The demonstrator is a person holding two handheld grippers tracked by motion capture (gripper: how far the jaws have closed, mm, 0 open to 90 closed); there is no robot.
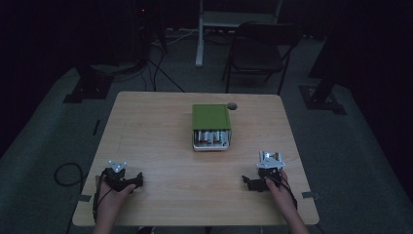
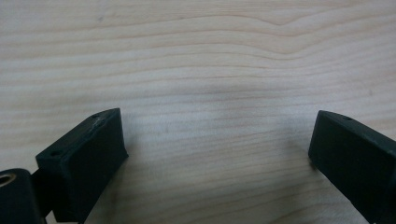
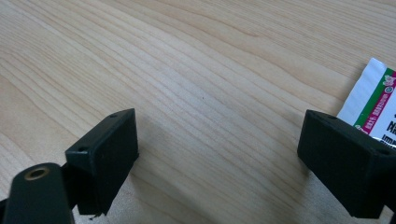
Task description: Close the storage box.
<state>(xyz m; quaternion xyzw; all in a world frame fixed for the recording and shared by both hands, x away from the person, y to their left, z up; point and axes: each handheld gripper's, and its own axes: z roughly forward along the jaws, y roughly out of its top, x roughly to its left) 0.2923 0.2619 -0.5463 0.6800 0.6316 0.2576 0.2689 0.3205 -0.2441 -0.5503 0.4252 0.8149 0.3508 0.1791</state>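
- High view: the left claw [image 1: 127, 181] rests on the near left part of the bench [image 1: 156, 141], held by the person's left hand [image 1: 113, 195], whose forearm comes up from the bottom edge; its black jaws point inward, toward the right claw.
- The right claw [image 1: 253, 183] sits on the near right part of the bench in the right hand [image 1: 274, 187], wrist bent so its jaws point inward to the left claw. A small packet [image 1: 271, 157] lies just ahead of this claw.
- A green-lidded box [image 1: 211, 126] stands well ahead of both claws, between them, its open front showing pale cylinders I cannot make out in the dim light.
- Left gripper view: the left claw [image 2: 217, 144] is spread wide, bare wood grain between its jaws, gripping nothing, held low over the bench.
- Right gripper view: the right claw [image 3: 217, 149] is likewise spread wide and empty. A white packet with green and pink print [image 3: 378, 105] lies just past its right-hand jaw, partly hidden behind it; whether they touch I cannot tell.
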